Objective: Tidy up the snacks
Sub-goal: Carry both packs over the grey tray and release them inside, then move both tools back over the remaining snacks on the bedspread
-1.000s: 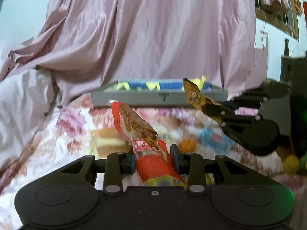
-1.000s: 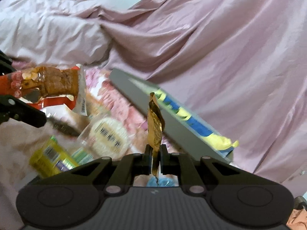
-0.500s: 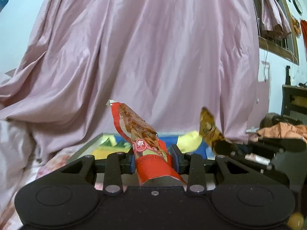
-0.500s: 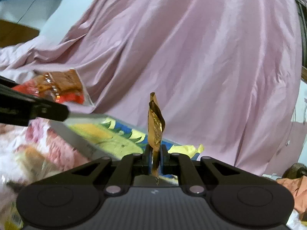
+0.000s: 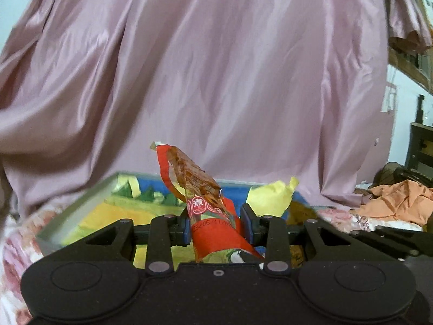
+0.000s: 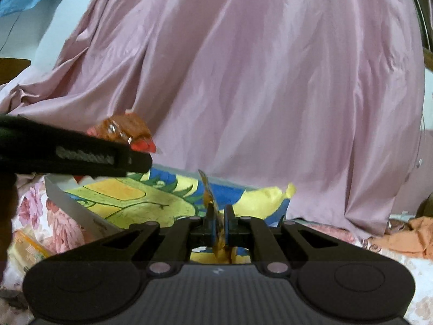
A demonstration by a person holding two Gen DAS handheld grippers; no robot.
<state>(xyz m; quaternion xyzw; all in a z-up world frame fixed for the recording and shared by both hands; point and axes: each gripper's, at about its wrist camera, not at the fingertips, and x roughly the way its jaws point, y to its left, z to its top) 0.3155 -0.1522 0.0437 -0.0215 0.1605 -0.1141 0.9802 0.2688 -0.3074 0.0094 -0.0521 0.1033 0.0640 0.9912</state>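
Observation:
My left gripper (image 5: 214,220) is shut on a red snack packet (image 5: 208,211) that sticks up between its pads, over a grey tray (image 5: 78,203) with a yellow, blue and green lining. My right gripper (image 6: 218,220) has its jaws slightly apart with a thin brown-gold snack packet (image 6: 209,200) standing loosely between the pads, sunk low over the same tray (image 6: 78,211). The left gripper (image 6: 81,154) with its red packet (image 6: 127,130) shows at the left of the right wrist view.
Pink satin drapery (image 5: 216,67) hangs behind the tray. The tray lies on a floral bedsheet (image 5: 16,243). Orange cloth (image 5: 397,200) lies at the right. A yellow snack packet (image 6: 24,249) lies on the sheet left of the tray.
Both grippers moved forward from the bedsheet to above the tray. The brown-gold packet has slipped lower in the right gripper, whose pads have parted a little. The left grip is unchanged.

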